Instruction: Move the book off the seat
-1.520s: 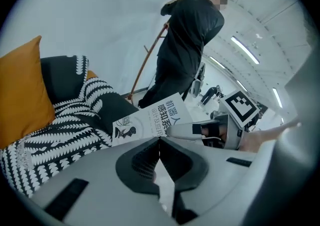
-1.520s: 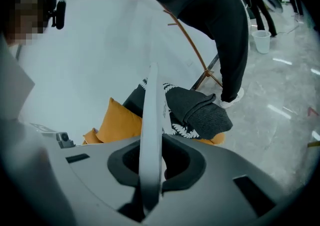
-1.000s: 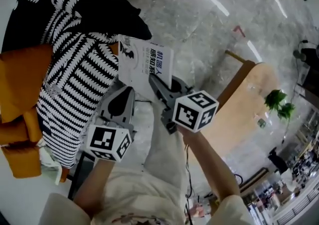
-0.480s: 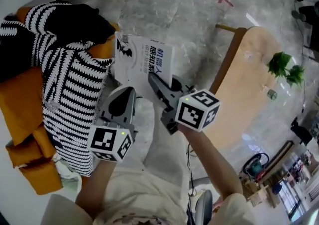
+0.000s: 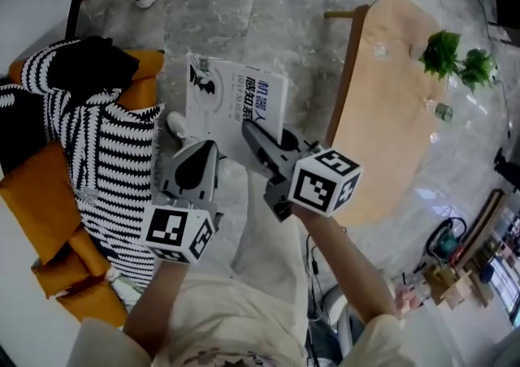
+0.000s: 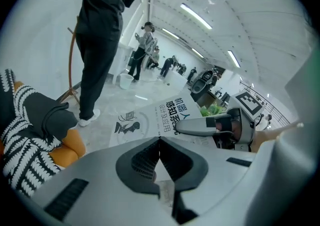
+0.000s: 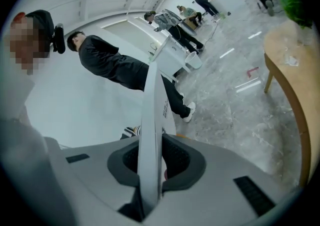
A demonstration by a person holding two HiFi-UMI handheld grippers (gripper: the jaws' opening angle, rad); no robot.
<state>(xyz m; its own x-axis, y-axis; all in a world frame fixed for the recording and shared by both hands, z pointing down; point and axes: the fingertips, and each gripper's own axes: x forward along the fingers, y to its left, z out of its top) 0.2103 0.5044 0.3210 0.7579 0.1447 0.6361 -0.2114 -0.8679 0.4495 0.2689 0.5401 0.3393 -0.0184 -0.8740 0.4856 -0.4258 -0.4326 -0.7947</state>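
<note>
A white book (image 5: 236, 105) with dark print on its cover hangs over the marble floor, clear of the orange seat (image 5: 45, 187). My right gripper (image 5: 253, 136) is shut on its lower right edge. In the right gripper view the book (image 7: 152, 100) stands edge-on between the pads of that gripper (image 7: 150, 157). My left gripper (image 5: 200, 158) sits just left of the book, shut with nothing in it. In the left gripper view its jaws (image 6: 159, 142) meet, and the book (image 6: 155, 117) lies beyond them.
A black-and-white striped garment (image 5: 110, 162) drapes the orange seat at the left. A light wooden table (image 5: 390, 105) stands to the right, with a green plant (image 5: 443, 49) on it. A person in black (image 6: 102, 25) stands on the floor beyond the seat.
Both grippers and the book have swung away from the seat toward the wooden table. The seat and garment have slid left in view; the table has come nearer.
</note>
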